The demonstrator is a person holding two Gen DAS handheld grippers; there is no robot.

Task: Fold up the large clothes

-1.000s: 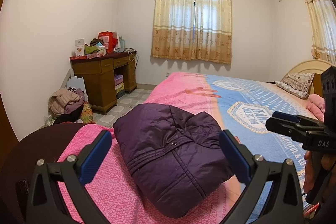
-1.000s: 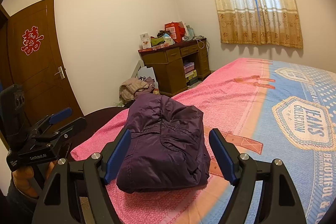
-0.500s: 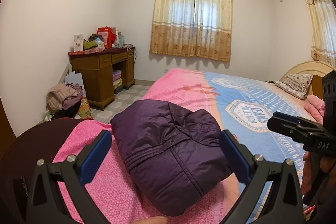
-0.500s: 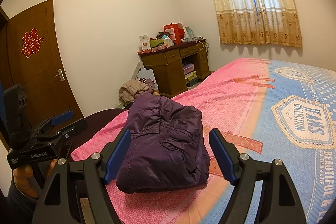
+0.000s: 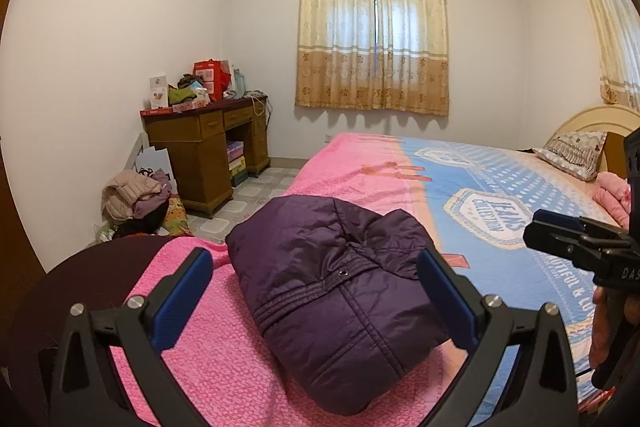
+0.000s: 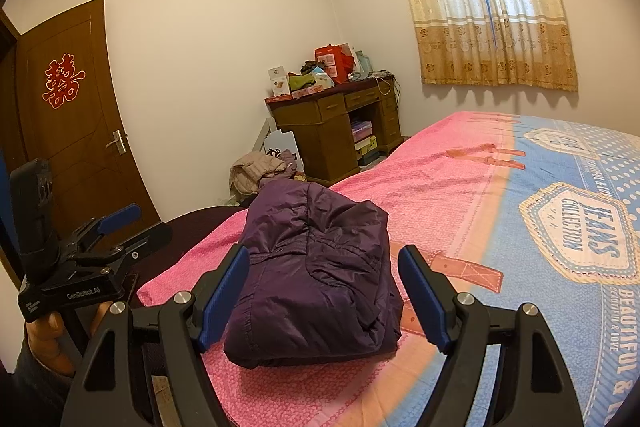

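Left wrist view shows one purple jacket (image 5: 340, 307), one bed (image 5: 500, 195), one pillow (image 5: 576, 153) and two grippers. Folded into a puffy, quilted bundle, the jacket lies on the bed's pink corner. Both the left gripper (image 5: 316, 291) and the right gripper (image 6: 324, 293) hover near it, tilted slightly down, jaws apart and empty.

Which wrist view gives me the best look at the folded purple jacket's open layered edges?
The right wrist view: the purple jacket shows its stacked near edge and its side against the bedspread. The left wrist view shows mostly the jacket's quilted top panel with a snap, its right edge partly behind a finger.
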